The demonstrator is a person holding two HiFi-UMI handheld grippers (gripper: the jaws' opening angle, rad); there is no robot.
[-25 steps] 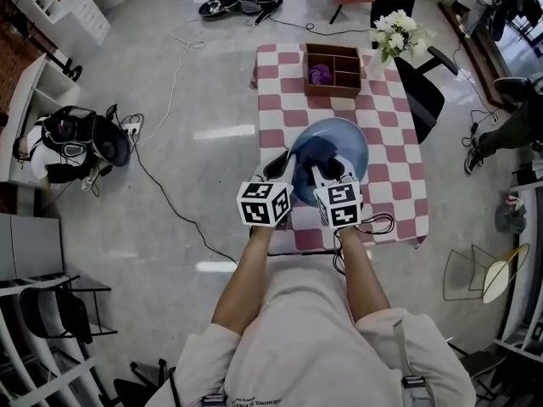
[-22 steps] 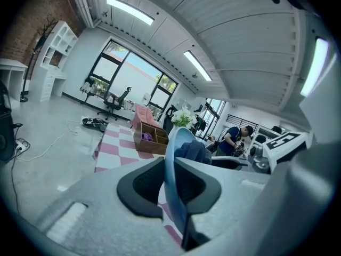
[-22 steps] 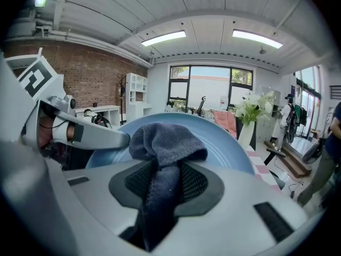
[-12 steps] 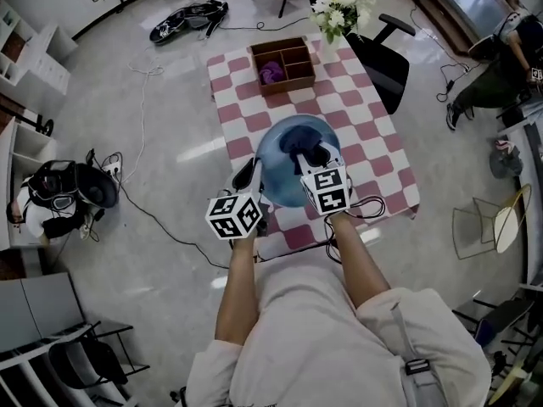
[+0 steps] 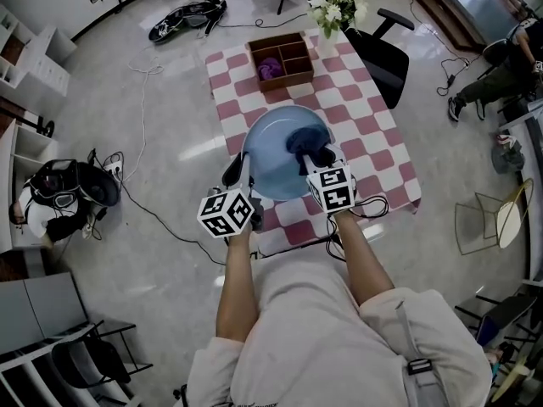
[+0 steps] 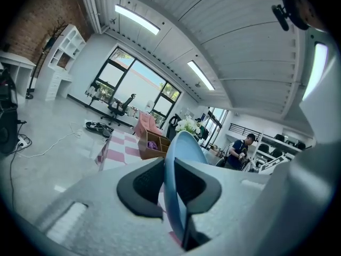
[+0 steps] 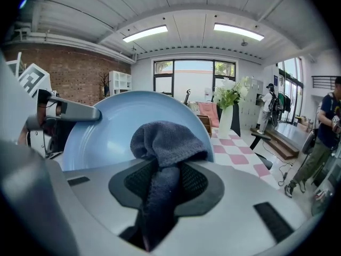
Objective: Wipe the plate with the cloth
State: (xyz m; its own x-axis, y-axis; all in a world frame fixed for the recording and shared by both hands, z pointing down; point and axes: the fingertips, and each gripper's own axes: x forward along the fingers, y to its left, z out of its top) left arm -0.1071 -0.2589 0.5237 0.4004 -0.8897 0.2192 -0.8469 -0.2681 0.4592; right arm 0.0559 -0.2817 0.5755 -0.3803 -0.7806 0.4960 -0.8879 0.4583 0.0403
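A light blue plate [image 5: 276, 155] is held tilted above the pink-and-white checked table [image 5: 373, 134]. My left gripper [image 5: 238, 170] is shut on the plate's left rim. In the left gripper view the plate [image 6: 178, 159] runs edge-on between the two pads. My right gripper [image 5: 312, 155] is shut on a dark blue cloth [image 5: 303, 142], whose bunched end lies against the plate's face right of centre. In the right gripper view the cloth [image 7: 165, 148] hangs between the pads in front of the plate [image 7: 101, 143], and the left gripper [image 7: 66, 111] shows at the plate's far rim.
A wooden compartment box [image 5: 280, 62] with something purple in it stands at the table's far end, beside a vase of white flowers [image 5: 338, 11]. A black office chair [image 5: 386, 58] stands to the right of the table. Cables [image 5: 373, 206] lie at the near edge.
The right gripper has shifted the cloth across the plate's face. The left gripper keeps its hold on the rim. The head view has swung.
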